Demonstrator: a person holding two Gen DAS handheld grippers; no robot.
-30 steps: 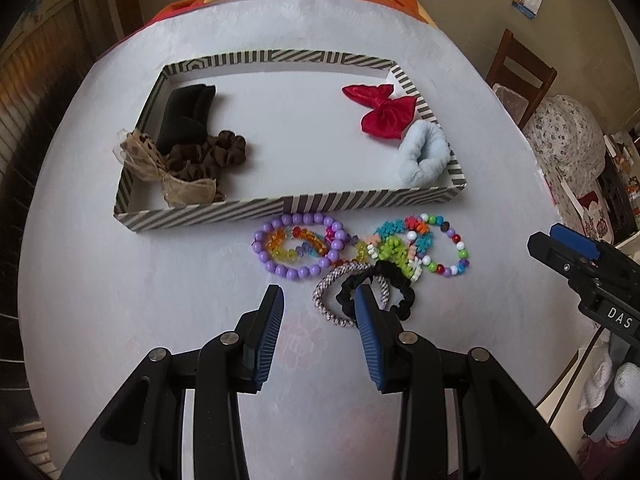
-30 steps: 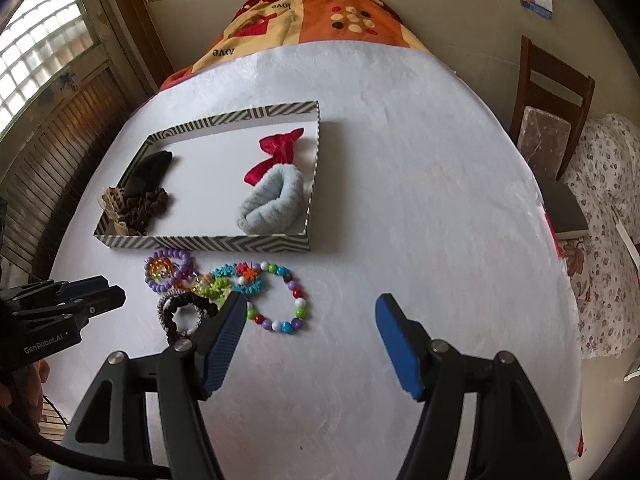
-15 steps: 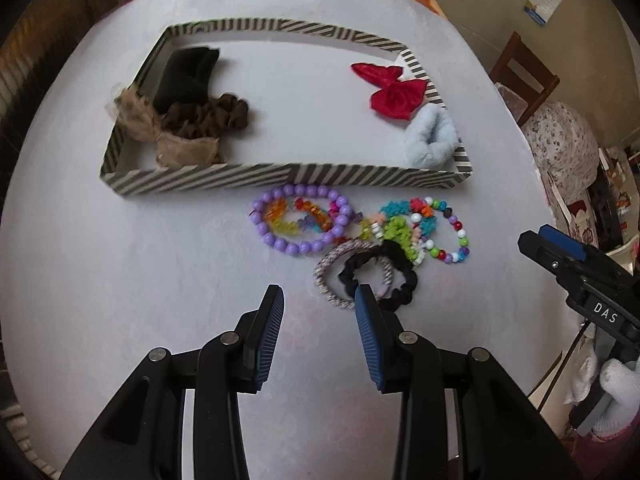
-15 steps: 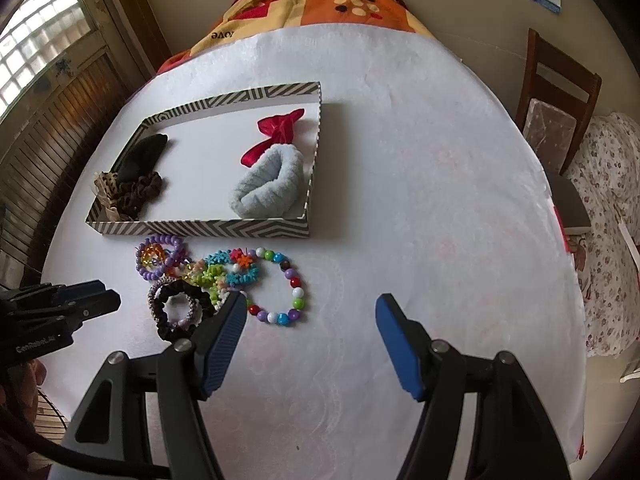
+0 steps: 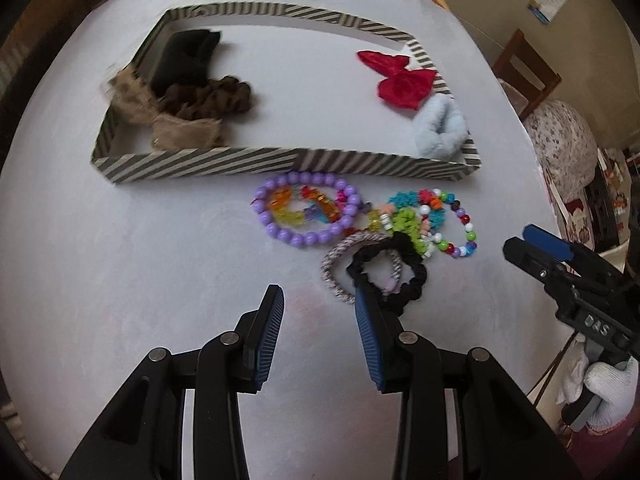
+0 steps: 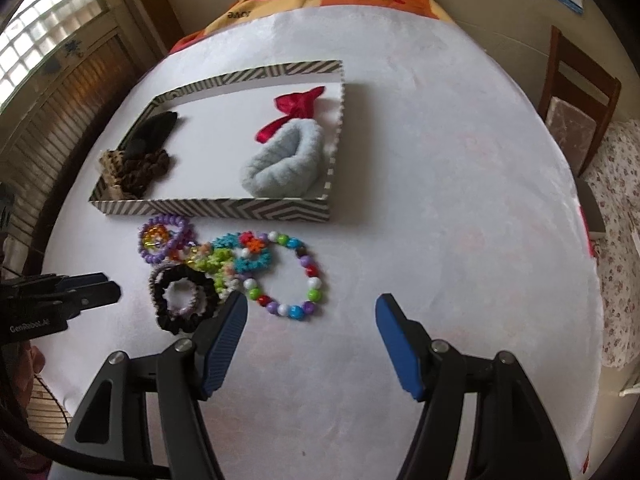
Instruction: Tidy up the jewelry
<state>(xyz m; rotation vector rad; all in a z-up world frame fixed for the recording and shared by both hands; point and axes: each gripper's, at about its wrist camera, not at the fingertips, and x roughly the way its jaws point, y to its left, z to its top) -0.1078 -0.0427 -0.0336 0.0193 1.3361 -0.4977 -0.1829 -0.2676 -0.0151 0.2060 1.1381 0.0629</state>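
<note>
Striped tray long axis left-right – bracelets strung along front wall; both grippers' fingers spread, empty.

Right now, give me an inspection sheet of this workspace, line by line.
Surface: round table under a white cloth.
Job's things: striped shallow cardboard tray holding red satin bow, pale blue fluffy scrunchie, brown scrunchies; outside it, purple bead bracelet, multicoloured bead bracelet, black scrunchie.
Clutter: nothing seen.
Grippers: left claw open, empty; right claw open, empty.
Cables: black cable at lower left.
Surroundings: wooden chair, window shutters.
</note>
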